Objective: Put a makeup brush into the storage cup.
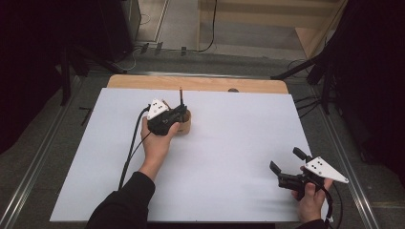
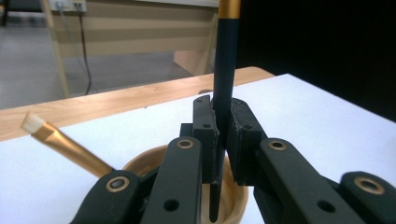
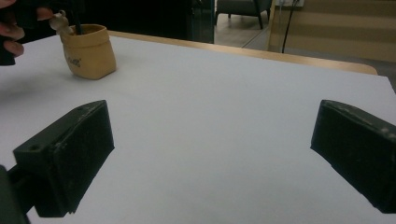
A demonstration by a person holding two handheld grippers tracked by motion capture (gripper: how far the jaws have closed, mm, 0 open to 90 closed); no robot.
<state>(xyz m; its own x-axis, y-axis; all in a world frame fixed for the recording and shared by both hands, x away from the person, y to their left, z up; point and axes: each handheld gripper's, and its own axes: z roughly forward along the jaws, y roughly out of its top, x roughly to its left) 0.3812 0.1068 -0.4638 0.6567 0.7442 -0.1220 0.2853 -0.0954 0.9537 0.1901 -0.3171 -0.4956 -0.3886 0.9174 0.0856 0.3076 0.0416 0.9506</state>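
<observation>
A tan cup stands on the white sheet toward the back left, seen far off in the right gripper view as cup. My left gripper sits right over it, shut on an upright dark brush handle with a gold band at its top. The handle's lower end reaches down inside the cup. A second brush, gold with pale bristles, leans out of the cup to the left. My right gripper rests at the front right, open, with nothing between its jaws.
The white sheet covers most of the wooden table, whose bare edge shows at the back. Cables trail from both grippers. Dark stands and floor cables lie beyond the table.
</observation>
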